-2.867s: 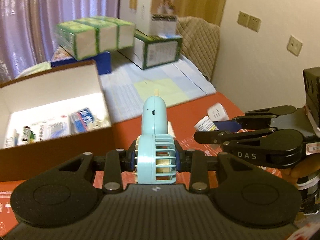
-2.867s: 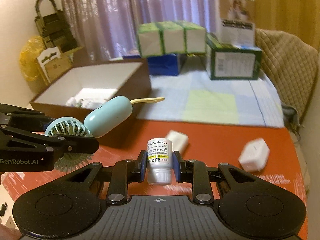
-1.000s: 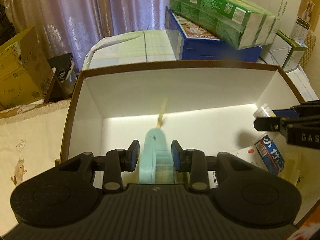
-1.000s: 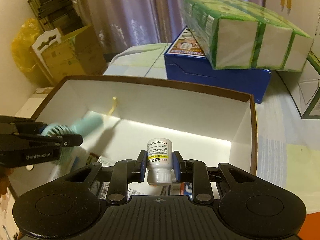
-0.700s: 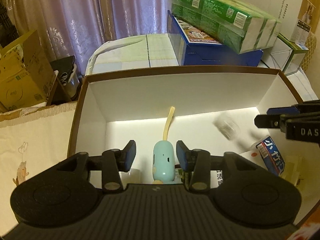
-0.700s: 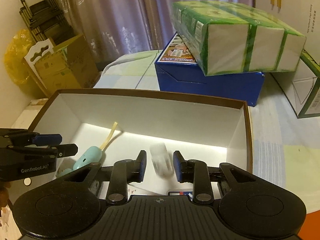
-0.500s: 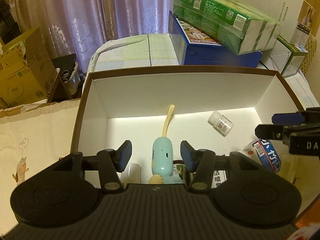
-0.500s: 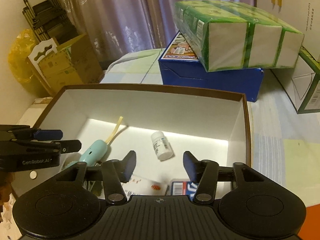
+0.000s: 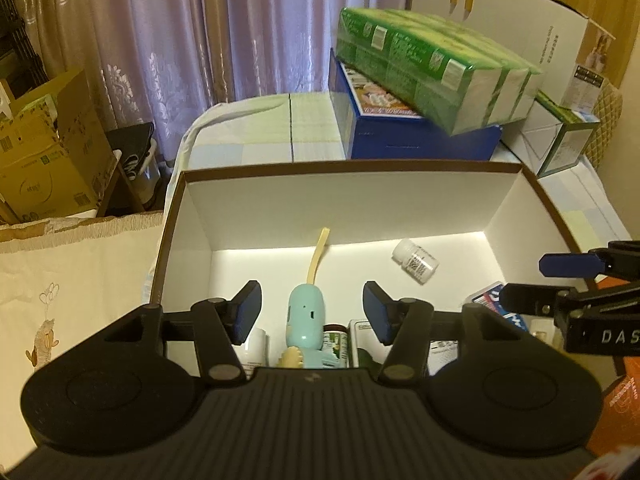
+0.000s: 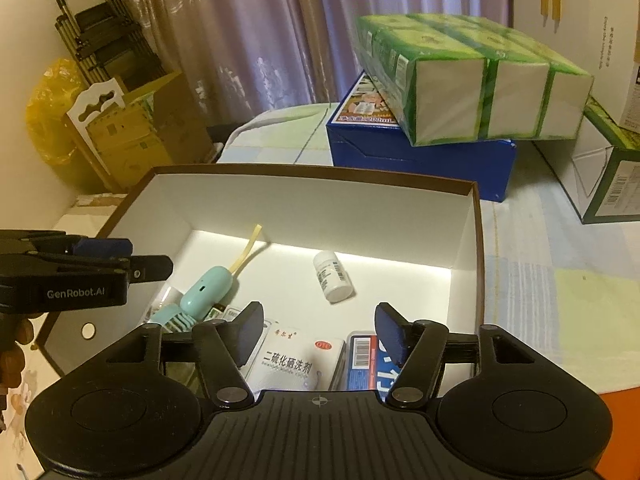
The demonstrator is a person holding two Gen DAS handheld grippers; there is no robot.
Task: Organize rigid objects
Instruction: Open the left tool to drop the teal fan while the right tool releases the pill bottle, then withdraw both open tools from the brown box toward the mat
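Note:
A brown box with white inner walls (image 9: 360, 196) (image 10: 320, 208) holds the items. A light blue handheld fan (image 9: 306, 320) (image 10: 202, 292) with a yellow strap lies in it at the left. A white medicine bottle (image 9: 416, 261) (image 10: 333, 276) lies on its side near the box's middle. My left gripper (image 9: 312, 312) is open and empty above the fan; it also shows in the right wrist view (image 10: 132, 260). My right gripper (image 10: 318, 334) is open and empty above the box's near right part; it also shows in the left wrist view (image 9: 560, 280).
Flat medicine packets (image 10: 296, 356) and a blue-and-white packet (image 10: 360, 360) lie at the box's near side. Behind it stand a blue carton (image 10: 420, 148) topped by a green tissue pack (image 10: 468, 80). Cardboard boxes (image 9: 40, 152) stand at left. An orange surface (image 9: 616, 400) is at right.
Both grippers carried their items over the box and opened. The fan and the bottle dropped in and now lie still. Both grippers have opened wider and drawn back a little.

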